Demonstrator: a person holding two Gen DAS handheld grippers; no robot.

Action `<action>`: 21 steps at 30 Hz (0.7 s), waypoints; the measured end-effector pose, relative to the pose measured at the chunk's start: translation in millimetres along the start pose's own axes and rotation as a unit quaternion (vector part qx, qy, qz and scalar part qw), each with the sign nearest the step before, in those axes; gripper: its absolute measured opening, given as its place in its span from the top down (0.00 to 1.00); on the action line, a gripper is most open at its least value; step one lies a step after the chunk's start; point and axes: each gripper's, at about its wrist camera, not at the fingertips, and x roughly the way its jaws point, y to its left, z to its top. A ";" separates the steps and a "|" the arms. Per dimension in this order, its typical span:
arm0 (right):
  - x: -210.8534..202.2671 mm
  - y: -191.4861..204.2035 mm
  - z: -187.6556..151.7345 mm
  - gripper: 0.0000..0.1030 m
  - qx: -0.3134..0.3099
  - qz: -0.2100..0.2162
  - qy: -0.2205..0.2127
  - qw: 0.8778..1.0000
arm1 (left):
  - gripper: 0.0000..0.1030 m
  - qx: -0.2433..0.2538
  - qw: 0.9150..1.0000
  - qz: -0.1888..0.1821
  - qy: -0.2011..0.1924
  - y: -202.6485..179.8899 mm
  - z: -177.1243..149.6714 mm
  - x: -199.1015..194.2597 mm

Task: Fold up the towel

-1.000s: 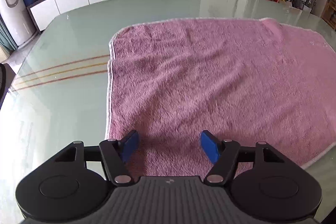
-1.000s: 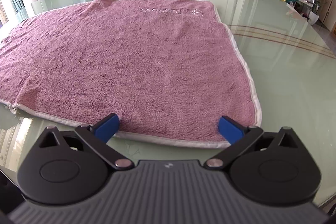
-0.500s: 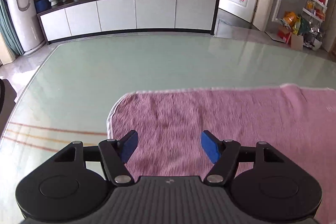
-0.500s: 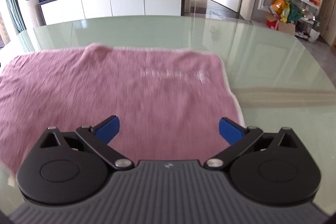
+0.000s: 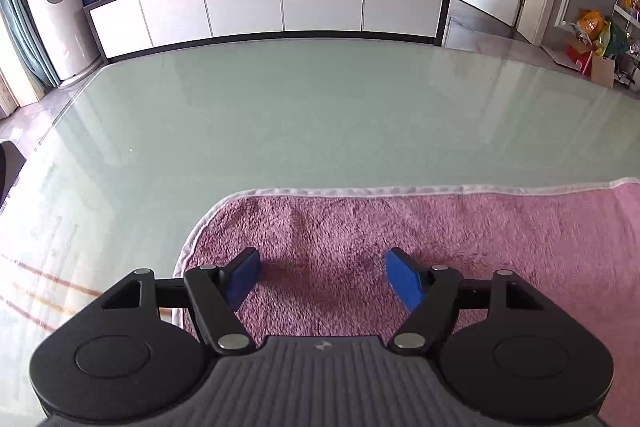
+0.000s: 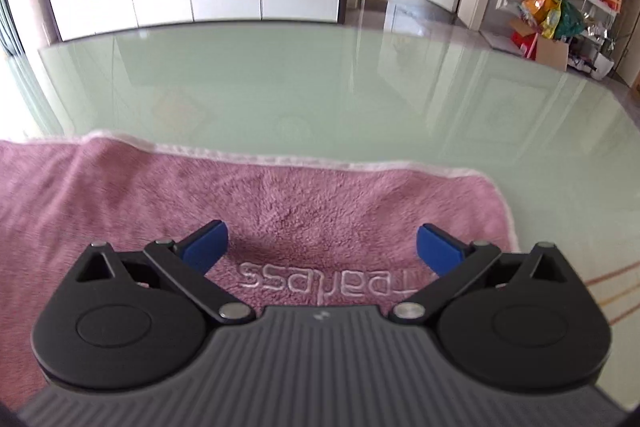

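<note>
Now, left gripper (image 5: pixel 322 275): your jaws stand apart and have just been widening, nothing pinched, above the towel's far left corner
Right gripper (image 6: pixel 322 247): your jaws are spread wide, clamping nothing, over the far right corner by the stitched lettering (image 6: pixel 324 283)
Towel (image 5: pixel 460 239): pink with a white hem, lying flat on the table
Table (image 5: pixel 320 115): pale green glass, bare beyond the hem
Cabinet (image 5: pixel 280 3): white doors, behind the table

Wrist views, shared towel (image 5: pixel 400 227) edge
</note>
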 end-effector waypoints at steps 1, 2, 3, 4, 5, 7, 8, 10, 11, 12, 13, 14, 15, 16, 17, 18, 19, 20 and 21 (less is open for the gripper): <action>1.3 -0.7 0.8 0.00 0.000 -0.003 -0.001 1.000 | 0.21 -0.001 1.000 0.001 -0.003 1.9 1.9 2.8; 3.0 -1.8 2.0 0.00 0.000 -0.004 -0.003 1.000 | 0.21 -0.004 1.000 0.001 -0.007 4.2 3.6 5.5; 4.4 -2.2 2.5 0.00 0.001 -0.005 -0.004 1.000 | 0.19 -0.007 1.000 0.001 -0.010 5.6 4.8 7.5; 5.7 -3.6 3.7 0.00 0.000 -0.005 -0.003 1.000 | 0.18 -0.008 1.000 0.001 -0.013 6.6 5.9 9.2; 6.7 -5.2 4.8 0.00 0.000 -0.005 -0.003 1.000 | 0.17 -0.008 1.000 0.001 -0.016 6.9 6.2 10.0; 7.5 -8.5 4.1 0.00 0.001 -0.006 -0.006 1.000 | 0.16 -0.006 1.000 0.003 -0.021 6.8 5.7 10.6; 7.9 -8.8 3.7 0.00 0.001 -0.006 -0.007 1.000 | 0.16 -0.005 1.000 0.003 -0.022 6.8 5.8 10.8; 7.6 -7.8 3.7 0.00 0.004 -0.013 -0.006 1.000 | 0.17 -0.006 1.000 0.004 -0.022 6.2 7.3 11.1; 5.6 -6.6 2.7 0.00 0.007 -0.020 -0.006 1.000 | 0.19 -0.007 1.000 0.006 -0.022 6.2 7.6 9.9; 3.3 -5.3 1.5 0.00 0.011 -0.028 -0.005 1.000 | 0.25 -0.007 1.000 0.009 -0.023 6.3 7.3 7.1; -2.5 -3.9 -2.2 0.00 0.010 -0.031 -0.007 0.999 | 0.30 -0.007 1.000 0.014 -0.025 6.5 6.3 2.5; -9.9 -2.6 -7.4 0.00 0.003 -0.028 -0.009 1.000 | 0.30 -0.006 0.999 0.018 -0.031 6.9 3.7 -5.2; -17.7 -1.4 -13.1 0.00 -0.004 -0.025 -0.011 1.000 | 0.30 -0.004 0.999 0.017 -0.039 7.1 0.6 -13.3; -29.3 -0.6 -22.4 0.00 -0.017 -0.026 -0.011 0.999 | 0.30 0.002 0.999 0.009 -0.052 6.4 -4.4 -26.5; -42.4 0.3 -33.2 0.00 -0.032 -0.033 -0.011 0.999 | 0.29 0.009 0.998 0.000 -0.064 4.7 -10.2 -41.0; -50.7 0.4 -40.4 0.00 -0.041 -0.036 -0.012 0.998 | 0.29 0.016 0.997 -0.006 -0.074 2.1 -17.0 -54.5; -67.3 0.0 -54.6 0.00 -0.052 -0.037 -0.015 0.998 | 0.28 0.022 0.996 -0.010 -0.084 -0.8 -24.3 -67.9; -78.8 -1.4 -64.8 0.00 -0.055 -0.034 -0.018 0.998 | 0.26 0.027 0.995 -0.016 -0.092 -4.0 -32.5 -79.6; -86.5 -2.8 -72.3 0.00 -0.056 -0.032 -0.019 0.998 | 0.25 0.031 0.994 -0.023 -0.098 -7.5 -41.1 -90.4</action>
